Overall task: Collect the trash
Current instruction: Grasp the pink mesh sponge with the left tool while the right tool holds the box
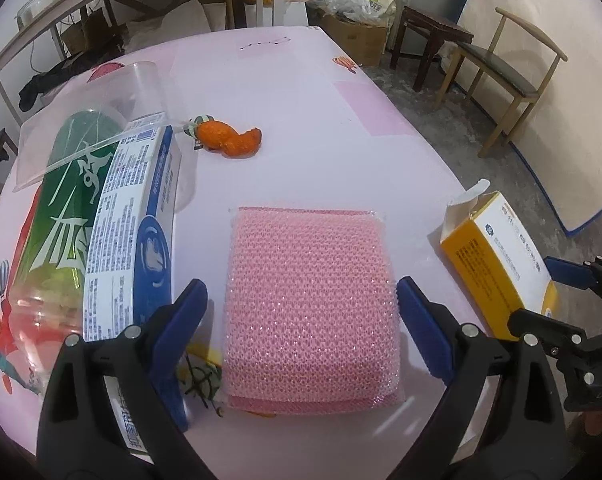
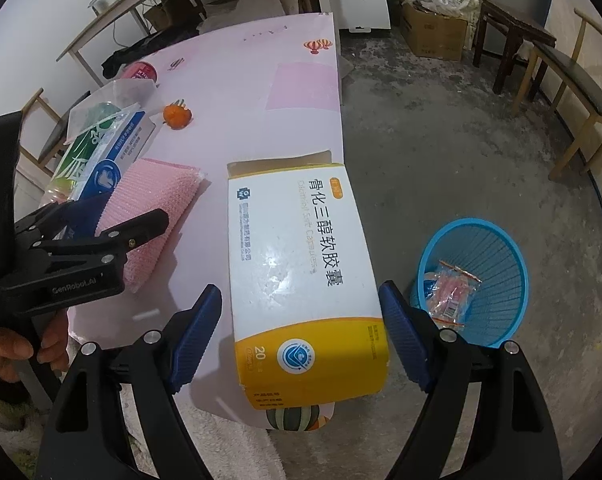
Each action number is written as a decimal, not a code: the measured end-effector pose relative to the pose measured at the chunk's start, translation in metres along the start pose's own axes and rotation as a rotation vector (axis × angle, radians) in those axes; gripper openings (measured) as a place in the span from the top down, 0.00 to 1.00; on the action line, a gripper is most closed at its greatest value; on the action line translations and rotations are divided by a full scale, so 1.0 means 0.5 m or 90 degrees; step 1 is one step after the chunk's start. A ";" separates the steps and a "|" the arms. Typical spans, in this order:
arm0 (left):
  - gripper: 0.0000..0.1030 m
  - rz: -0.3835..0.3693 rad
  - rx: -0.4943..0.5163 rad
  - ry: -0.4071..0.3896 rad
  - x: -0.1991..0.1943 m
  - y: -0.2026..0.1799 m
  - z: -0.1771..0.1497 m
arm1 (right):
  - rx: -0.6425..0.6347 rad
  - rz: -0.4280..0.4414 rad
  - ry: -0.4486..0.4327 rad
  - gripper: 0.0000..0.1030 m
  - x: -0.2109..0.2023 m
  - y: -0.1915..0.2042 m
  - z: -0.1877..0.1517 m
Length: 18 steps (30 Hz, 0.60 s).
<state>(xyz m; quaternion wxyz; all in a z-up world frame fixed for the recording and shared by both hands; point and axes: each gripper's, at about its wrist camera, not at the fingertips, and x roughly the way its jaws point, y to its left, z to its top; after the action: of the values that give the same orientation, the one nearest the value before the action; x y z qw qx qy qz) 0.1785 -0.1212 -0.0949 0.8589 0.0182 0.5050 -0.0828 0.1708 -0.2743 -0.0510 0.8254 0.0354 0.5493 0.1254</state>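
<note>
Straddling the yellow-and-white cardboard medicine box lengthwise at the pink bench's right edge, right hand-held gripper wide open, gripping nothing, nearer than left.

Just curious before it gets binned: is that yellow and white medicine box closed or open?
Open. The medicine box lies flat on the table with its far end flap sticking up.

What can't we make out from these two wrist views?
- Clear bottle, left wrist view: lower end hidden behind the left claw.
- Medicine box, right wrist view: whether anything is inside; only the outside shows.
- Blue basket, right wrist view: near rim hidden behind the right claw.
- Packet in the basket: print too small.
</note>
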 end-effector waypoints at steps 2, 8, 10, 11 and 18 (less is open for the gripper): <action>0.12 0.002 0.007 0.005 0.003 0.000 0.001 | -0.005 0.002 0.001 0.24 0.000 0.002 0.002; 0.12 0.014 0.029 0.020 0.016 -0.009 0.006 | -0.012 0.001 0.006 0.24 0.010 0.002 0.008; 0.12 0.018 0.035 0.025 0.020 -0.013 0.007 | -0.010 0.002 0.003 0.24 0.011 0.000 0.012; 0.12 0.019 0.040 0.029 0.022 -0.016 0.007 | -0.008 0.003 0.002 0.24 0.012 -0.001 0.014; 0.12 0.020 0.073 0.043 0.039 -0.039 0.008 | 0.018 0.022 0.001 0.29 0.016 -0.012 0.014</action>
<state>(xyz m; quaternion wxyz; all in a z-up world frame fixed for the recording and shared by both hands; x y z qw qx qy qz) 0.1880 -0.1434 -0.1087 0.8401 0.0781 0.5278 -0.0979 0.1810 -0.2774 -0.0566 0.8221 0.0564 0.5510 0.1316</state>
